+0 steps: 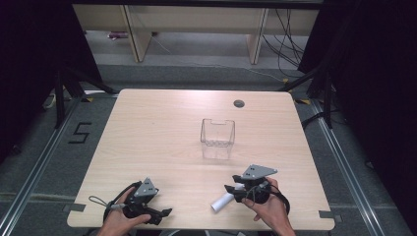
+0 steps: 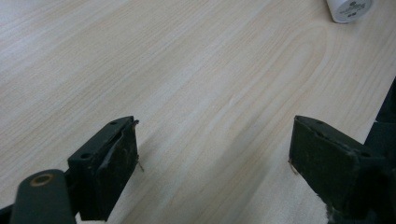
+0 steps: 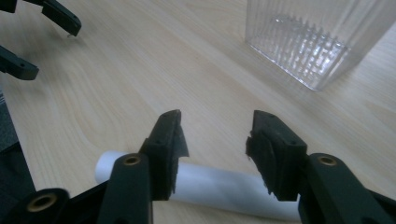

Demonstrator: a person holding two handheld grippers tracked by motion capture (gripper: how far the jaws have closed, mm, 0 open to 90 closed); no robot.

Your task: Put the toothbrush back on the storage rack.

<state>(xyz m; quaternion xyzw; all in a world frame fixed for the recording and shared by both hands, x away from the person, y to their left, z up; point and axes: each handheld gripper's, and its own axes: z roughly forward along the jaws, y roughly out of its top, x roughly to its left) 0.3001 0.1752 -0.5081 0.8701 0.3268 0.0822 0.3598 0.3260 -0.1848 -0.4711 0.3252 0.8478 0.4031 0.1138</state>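
Note:
A white tube lies on its side near the front of the wooden table. My right gripper is right over it. In the right gripper view the tube runs crosswise beneath both jaws of my right gripper. The jaws stand partly apart with a gap between them, and the pads do not press on the tube. My left gripper rests at the front left, open with only bare wood between its jaws. The tube's end shows far off in the left gripper view.
A clear ribbed plastic box stands upright mid-table, beyond the right gripper. A round cable hole sits near the far edge. The left gripper's jaws appear at the top left of the right gripper view.

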